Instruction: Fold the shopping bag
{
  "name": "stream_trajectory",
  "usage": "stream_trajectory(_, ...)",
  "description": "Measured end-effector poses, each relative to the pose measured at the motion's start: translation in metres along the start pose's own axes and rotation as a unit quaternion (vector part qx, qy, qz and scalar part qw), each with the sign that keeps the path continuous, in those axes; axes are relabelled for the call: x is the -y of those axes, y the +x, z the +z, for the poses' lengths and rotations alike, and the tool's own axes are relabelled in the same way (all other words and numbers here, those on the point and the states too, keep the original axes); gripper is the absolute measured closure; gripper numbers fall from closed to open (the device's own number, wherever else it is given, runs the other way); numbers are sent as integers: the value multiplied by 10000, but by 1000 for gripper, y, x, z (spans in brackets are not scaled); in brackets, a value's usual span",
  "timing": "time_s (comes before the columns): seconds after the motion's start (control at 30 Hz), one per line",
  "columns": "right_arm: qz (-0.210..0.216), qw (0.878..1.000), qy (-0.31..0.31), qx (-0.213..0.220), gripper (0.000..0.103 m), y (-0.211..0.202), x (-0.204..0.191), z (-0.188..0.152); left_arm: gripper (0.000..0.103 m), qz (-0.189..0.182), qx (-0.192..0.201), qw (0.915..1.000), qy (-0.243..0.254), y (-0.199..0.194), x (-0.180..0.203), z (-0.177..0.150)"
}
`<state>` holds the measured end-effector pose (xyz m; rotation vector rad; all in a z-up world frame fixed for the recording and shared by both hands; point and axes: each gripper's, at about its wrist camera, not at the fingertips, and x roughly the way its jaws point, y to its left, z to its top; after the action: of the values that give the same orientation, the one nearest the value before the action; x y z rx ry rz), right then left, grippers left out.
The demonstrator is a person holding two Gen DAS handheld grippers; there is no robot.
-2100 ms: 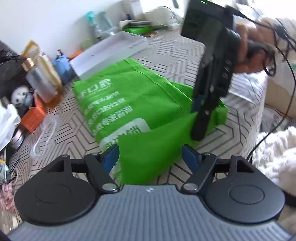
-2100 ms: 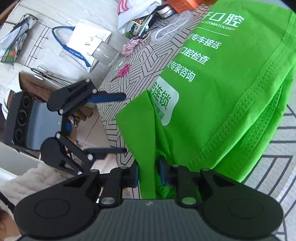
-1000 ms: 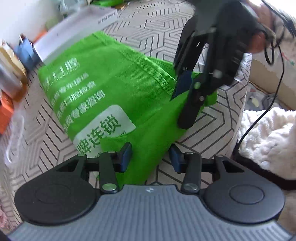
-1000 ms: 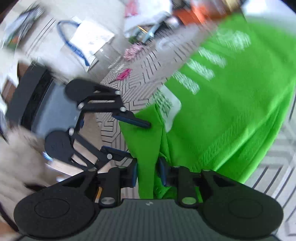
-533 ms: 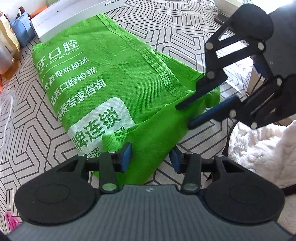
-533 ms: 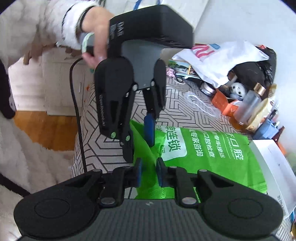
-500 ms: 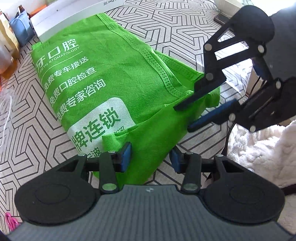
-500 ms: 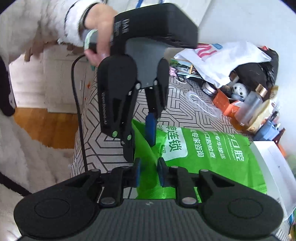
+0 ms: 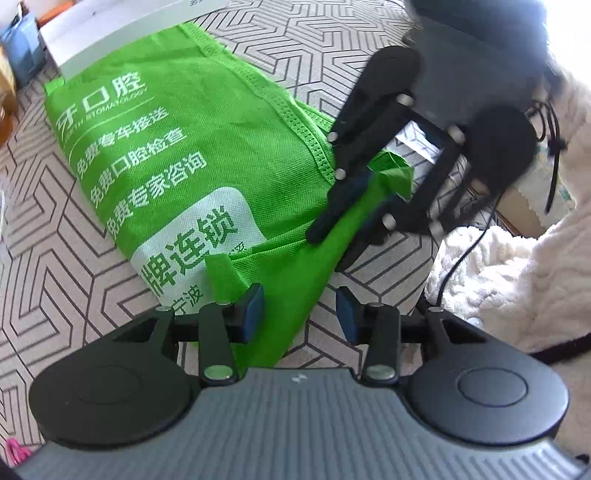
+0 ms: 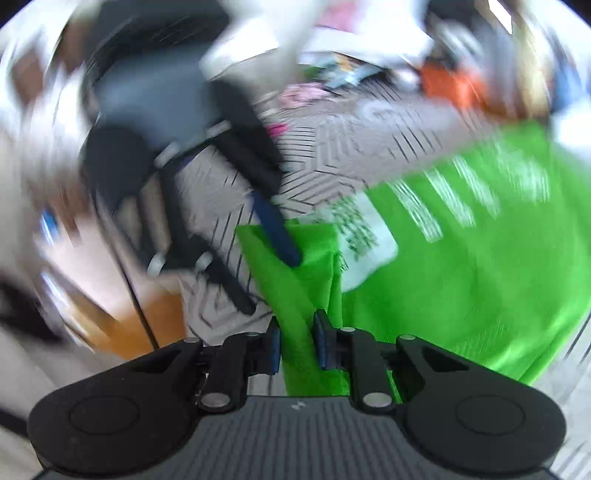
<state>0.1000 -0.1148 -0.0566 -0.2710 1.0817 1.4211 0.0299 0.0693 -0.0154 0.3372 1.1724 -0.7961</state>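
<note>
A green shopping bag (image 9: 192, 147) with white Chinese print lies flat on the patterned table (image 9: 55, 258). Its near end is lifted into a flap. My left gripper (image 9: 299, 310) has its jaws apart around that flap's corner, with a gap on the right side. My right gripper (image 10: 295, 343) is shut on the green flap (image 10: 295, 280); it also shows in the left wrist view (image 9: 351, 210) at the bag's right corner. The right wrist view is blurred by motion; the left gripper's fingers (image 10: 277, 229) show there over the flap.
A white flat box (image 9: 129, 26) lies beyond the bag at the back. Blue and orange items (image 9: 18, 55) crowd the far left. A white fluffy cloth (image 9: 517, 266) and a black cable (image 9: 465, 254) lie off the table's right edge.
The right gripper has swung round and dropped lower over the bag's right corner, still gripping the fabric. The left gripper has stayed in place with its jaws apart around the flap.
</note>
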Motion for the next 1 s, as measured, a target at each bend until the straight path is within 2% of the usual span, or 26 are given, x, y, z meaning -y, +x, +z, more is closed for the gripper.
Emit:
stream_trajectory(0.07, 453, 9947, 920, -68, 85, 1, 26, 2, 61, 83, -24, 9999, 79, -2, 5, 2)
stream_trajectory(0.17, 707, 9844, 1596, -201, 86, 4, 42, 3, 60, -30, -82, 9999, -104, -1, 1, 7)
stream_trajectory(0.23, 876, 9752, 2009, -312, 86, 6, 52, 4, 60, -353, -164, 9960, -810, 2, -21, 12)
stream_trajectory(0.27, 900, 9731, 2093, -338, 87, 6, 53, 3, 62, -555, -204, 9888, -1372, 1, -38, 15)
stream_trajectory(0.3, 903, 9724, 2122, -346, 87, 7, 54, 3, 69, -652, -149, 9823, -1750, -6, -49, 16)
stream_trajectory(0.37, 920, 9715, 2162, -318, 88, 6, 55, 2, 70, -453, 157, 9858, -1608, -22, -56, 17)
stream_trajectory(0.5, 1153, 9596, 2551, -268, 88, 8, 69, -4, 70, 65, 244, 9925, -1197, -36, -40, 13)
stream_trajectory(0.57, 1268, 9538, 2710, -288, 88, 9, 73, -4, 69, 249, 380, 9955, -831, -40, -24, 10)
stream_trajectory(0.67, 1319, 9507, 2792, -299, 88, 10, 76, -5, 69, 532, 465, 9965, -436, -39, -8, 3)
stream_trajectory(0.73, 1331, 9495, 2827, -295, 88, 9, 77, -6, 68, 598, 347, 9962, -535, -27, -8, 5)
stream_trajectory(0.83, 1367, 9476, 2874, -278, 88, 9, 79, -7, 68, 611, 197, 9935, -941, -7, -17, 9)
stream_trajectory(1.0, 1461, 9431, 2978, -218, 88, 9, 84, -10, 70, -19, 145, 9839, -1781, -3, -49, 16)
